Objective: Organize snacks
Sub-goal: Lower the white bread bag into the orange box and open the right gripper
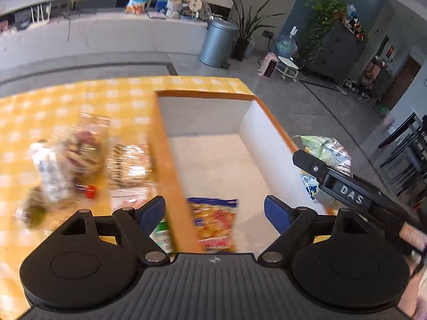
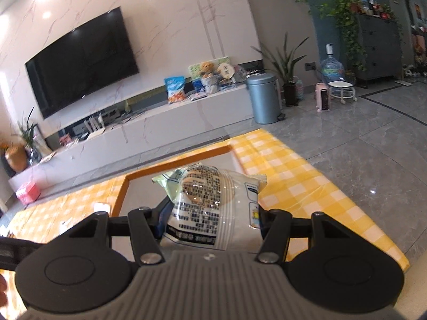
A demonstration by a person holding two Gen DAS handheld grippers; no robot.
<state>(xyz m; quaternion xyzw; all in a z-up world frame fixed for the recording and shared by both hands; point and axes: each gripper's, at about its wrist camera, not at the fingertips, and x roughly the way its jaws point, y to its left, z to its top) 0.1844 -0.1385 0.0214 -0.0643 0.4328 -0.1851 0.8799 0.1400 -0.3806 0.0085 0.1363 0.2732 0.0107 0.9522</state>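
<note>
Left claw: jaws spread to their widest, blue pads well apart, nothing gripped. It hangs over the near left wall of the orange-rimmed box.

Orange snack packet: lies on the white floor of the box, below and between the open pads, touching neither.

Green-and-white packet: outside the box, just beside its left wall, partly hidden by the left finger.

Loose snacks: several clear-wrapped packets, blurred, on the desk left of the box; the desk carries a yellow-and-white checked cloth.

Right claw: jaws partly closed, clamped on the lower sides of a clear-and-pale-green bun packet. The packet stands upright between the fingers and is held above the box. In the left wrist view the same claw and packet show at the box's right rim.

Surroundings: grey tiled floor, a metal pedal bin, a wall-mounted television over a long white low cabinet, and potted plants.
</note>
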